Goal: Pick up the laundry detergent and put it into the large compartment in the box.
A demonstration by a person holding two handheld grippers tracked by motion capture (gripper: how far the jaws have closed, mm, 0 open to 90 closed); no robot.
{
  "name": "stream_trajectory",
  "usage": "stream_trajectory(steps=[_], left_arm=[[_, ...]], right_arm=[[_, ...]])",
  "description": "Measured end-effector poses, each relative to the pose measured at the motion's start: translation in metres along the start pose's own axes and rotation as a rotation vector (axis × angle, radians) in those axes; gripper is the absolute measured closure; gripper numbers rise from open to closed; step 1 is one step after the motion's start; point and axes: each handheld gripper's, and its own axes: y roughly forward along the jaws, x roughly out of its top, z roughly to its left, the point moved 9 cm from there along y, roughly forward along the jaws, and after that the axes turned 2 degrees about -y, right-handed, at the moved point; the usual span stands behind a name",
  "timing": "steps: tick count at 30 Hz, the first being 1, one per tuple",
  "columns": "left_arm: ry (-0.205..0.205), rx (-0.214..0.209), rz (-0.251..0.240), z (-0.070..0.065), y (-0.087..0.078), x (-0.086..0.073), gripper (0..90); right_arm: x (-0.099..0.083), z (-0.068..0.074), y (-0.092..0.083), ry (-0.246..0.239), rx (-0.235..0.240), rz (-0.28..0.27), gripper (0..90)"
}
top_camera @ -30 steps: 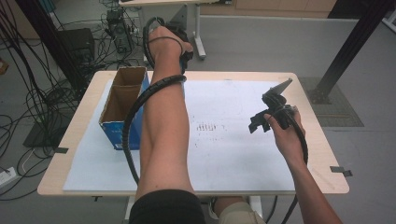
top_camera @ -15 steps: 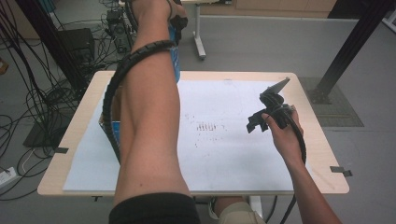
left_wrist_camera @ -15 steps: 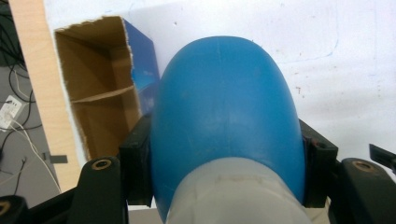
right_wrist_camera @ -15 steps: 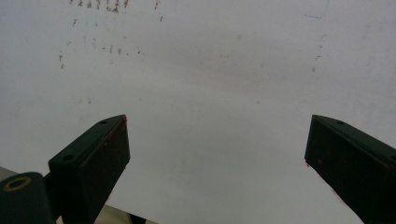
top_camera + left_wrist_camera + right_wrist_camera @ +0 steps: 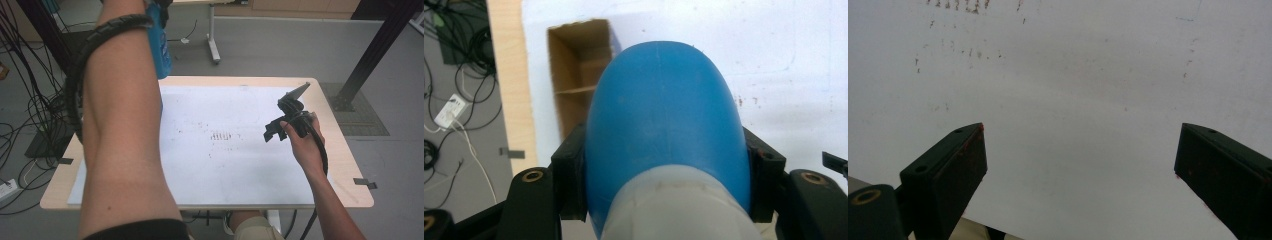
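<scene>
A blue bottle point(image 5: 664, 115) with a pale grey lower part sits between the jaws of my left gripper point(image 5: 666, 175), which is shut on it. In the high view the blue bottle point(image 5: 159, 45) hangs high above the table's far left, under my raised left arm. Below it in the left gripper view an open cardboard box point(image 5: 579, 65) stands on the white sheet. My right gripper point(image 5: 286, 112) is held over the right side of the table. Its jaws stand wide open with nothing between them, as the right gripper view point(image 5: 1080, 165) shows.
A white sheet point(image 5: 240, 165) with small dark marks covers most of the wooden table point(image 5: 345, 165). Cables point(image 5: 35, 115) lie on the floor to the left. A black post point(image 5: 375, 50) stands at the far right, and another table's leg point(image 5: 214, 35) beyond.
My left arm has risen toward the camera, carrying the blue bottle up from the cardboard box. The right hand and its gripper have stayed in place.
</scene>
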Motion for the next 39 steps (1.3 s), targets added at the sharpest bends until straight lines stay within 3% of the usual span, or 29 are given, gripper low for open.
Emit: stream_trajectory(steps=[3,15,27,39], left_arm=[[-0.022,0.01,0.005,0.017,0.0,-0.006,37.6],[-0.087,0.018,0.03,0.053,0.02,-0.021,37.6],[-0.114,0.015,0.051,0.072,0.042,-0.028,37.6],[-0.121,0.006,0.088,0.082,0.08,-0.032,37.6]], right_arm=[[0.0,0.002,0.001,-0.006,0.001,0.001,6.5],[-0.002,0.008,-0.002,-0.002,-0.004,-0.002,6.5],[-0.004,0.007,-0.004,0.003,-0.008,-0.008,6.5],[-0.007,0.006,-0.004,0.012,-0.011,-0.006,6.5]])
